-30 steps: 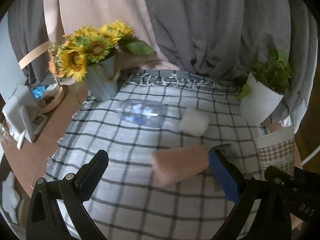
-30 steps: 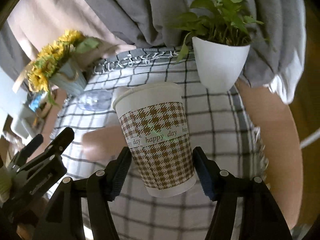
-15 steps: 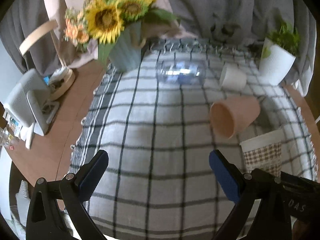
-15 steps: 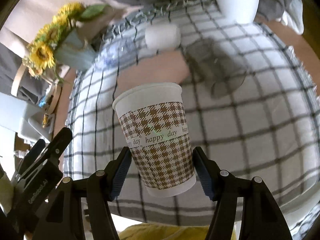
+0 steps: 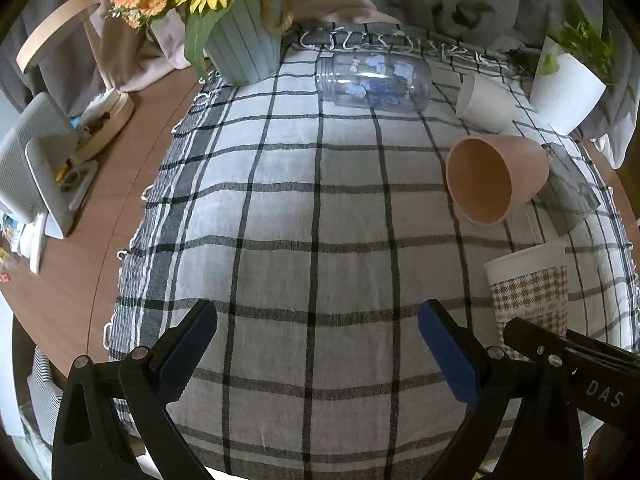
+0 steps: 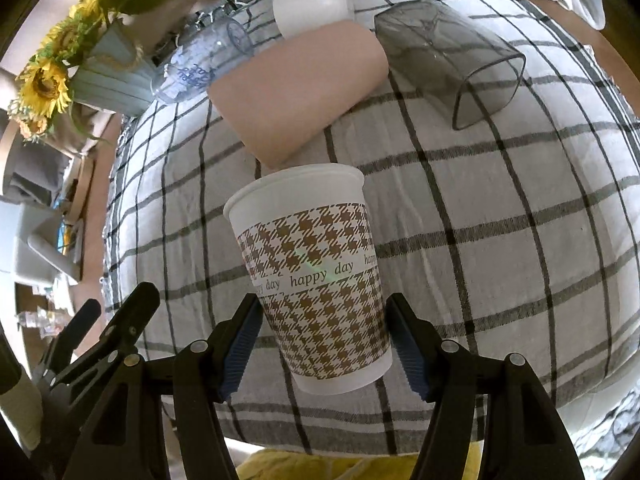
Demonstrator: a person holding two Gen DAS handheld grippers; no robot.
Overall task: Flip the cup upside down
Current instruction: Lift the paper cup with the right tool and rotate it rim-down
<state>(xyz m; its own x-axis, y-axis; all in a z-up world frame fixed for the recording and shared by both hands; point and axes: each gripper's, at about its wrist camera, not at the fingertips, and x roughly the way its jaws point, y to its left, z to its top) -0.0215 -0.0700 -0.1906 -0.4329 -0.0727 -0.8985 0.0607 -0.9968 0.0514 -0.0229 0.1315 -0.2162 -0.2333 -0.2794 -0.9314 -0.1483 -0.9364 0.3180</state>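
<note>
A paper cup (image 6: 316,272) with a brown houndstooth band reading "happy day" is held between the blue pads of my right gripper (image 6: 326,344), which is shut on its lower half. The cup's rim points away from the camera, toward the checked cloth below. The same cup shows at the right of the left wrist view (image 5: 528,284). My left gripper (image 5: 316,344) is open and empty above the checked cloth (image 5: 304,216).
A pink cup (image 6: 300,88), a smoky clear cup (image 6: 448,64), a white cup (image 6: 310,4) and a clear printed cup (image 6: 200,64) lie on their sides on the cloth. A sunflower vase (image 5: 244,48) and a white plant pot (image 5: 566,88) stand at the far edge.
Both grippers have risen and tipped downward, so the table now sits below them. The paper cup stays held in my right gripper. The left gripper stays open.
</note>
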